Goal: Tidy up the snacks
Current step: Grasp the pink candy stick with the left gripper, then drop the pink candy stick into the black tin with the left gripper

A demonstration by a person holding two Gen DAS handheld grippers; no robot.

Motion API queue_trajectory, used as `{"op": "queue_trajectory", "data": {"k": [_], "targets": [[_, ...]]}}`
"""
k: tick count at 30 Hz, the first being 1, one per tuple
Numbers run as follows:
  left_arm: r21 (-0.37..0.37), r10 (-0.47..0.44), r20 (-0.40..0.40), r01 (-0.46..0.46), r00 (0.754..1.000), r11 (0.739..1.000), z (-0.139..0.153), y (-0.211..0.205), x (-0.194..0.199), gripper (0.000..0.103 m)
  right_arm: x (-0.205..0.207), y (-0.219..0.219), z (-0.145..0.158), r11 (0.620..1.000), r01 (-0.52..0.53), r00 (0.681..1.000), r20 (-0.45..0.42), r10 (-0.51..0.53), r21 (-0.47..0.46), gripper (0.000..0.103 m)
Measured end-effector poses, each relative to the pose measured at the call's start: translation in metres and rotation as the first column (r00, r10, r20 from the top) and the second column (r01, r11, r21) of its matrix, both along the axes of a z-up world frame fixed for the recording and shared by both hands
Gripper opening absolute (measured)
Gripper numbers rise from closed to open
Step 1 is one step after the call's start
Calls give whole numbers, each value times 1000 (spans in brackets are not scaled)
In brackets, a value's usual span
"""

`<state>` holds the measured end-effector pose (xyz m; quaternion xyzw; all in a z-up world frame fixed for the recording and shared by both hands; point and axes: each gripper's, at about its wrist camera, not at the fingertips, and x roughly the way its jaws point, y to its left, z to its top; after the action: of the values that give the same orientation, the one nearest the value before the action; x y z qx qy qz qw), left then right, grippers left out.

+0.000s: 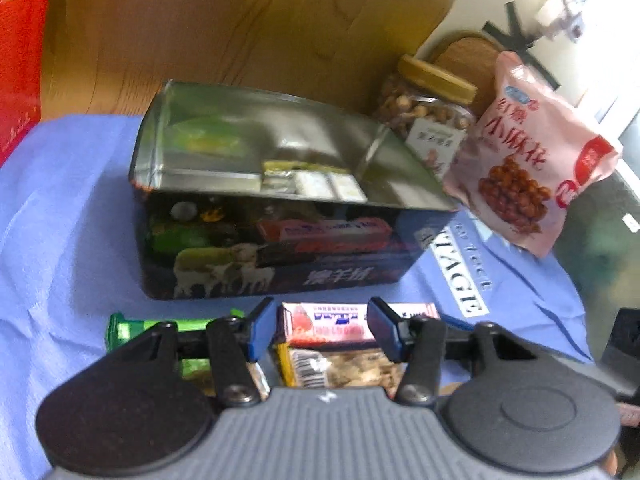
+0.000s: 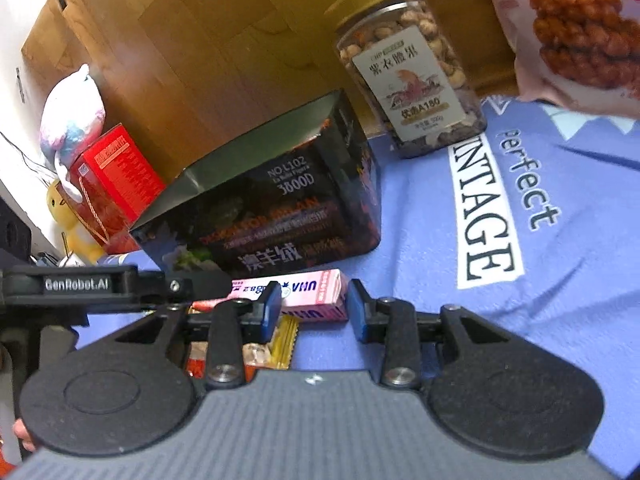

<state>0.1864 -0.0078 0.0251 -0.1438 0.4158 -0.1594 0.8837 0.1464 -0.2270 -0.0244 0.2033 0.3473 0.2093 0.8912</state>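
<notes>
A dark open tin box (image 1: 280, 240) stands on the blue cloth (image 1: 60, 220), with several small snack packets (image 1: 312, 180) inside. A pink snack box (image 1: 328, 322) lies in front of it, above a nut bar (image 1: 344, 368) and beside a green packet (image 1: 132, 328). My left gripper (image 1: 322, 330) is open, its jaws either side of the pink box. In the right wrist view, my right gripper (image 2: 314, 312) is open around the end of the same pink box (image 2: 312, 294), in front of the tin (image 2: 280, 216).
A clear nut jar (image 2: 404, 76) with a tan lid and a pink bag of fried twists (image 1: 528, 160) stand to the right of the tin. A red box (image 2: 116, 184) and plush toys (image 2: 72, 120) sit at the left. A wooden board (image 1: 220, 20) rises behind.
</notes>
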Motion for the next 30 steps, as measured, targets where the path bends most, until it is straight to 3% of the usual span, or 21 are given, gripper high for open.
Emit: {"op": "queue_trajectory", "data": {"k": [9,15,18,19,20,23,30], "targets": [[-40,-4,111,8,994,999,38,6,-18,49,-20,-2,22,997,67,994,80,-70,34,39],[-33,64,226,-58,972,998,75,19,1,50,-5,14,65,995,96,963,252,-96,14,39],[-62,107,201,-96,974,993,69,30,31,50,27,33,71,995,94,950,299,-86,-12,43],[-74,110,175,-98,978,992,63,33,41,50,37,40,70,994,103,948,308,-87,-36,52],[-74,121,143,-111,982,991,55,35,49,49,45,48,69,992,105,948,309,-76,-77,54],[-79,138,115,-130,984,988,41,40,47,49,44,59,67,977,137,942,327,-77,-162,54],[-97,76,218,-56,973,994,50,42,-9,50,-22,30,63,986,159,929,345,-135,-43,54]]}}
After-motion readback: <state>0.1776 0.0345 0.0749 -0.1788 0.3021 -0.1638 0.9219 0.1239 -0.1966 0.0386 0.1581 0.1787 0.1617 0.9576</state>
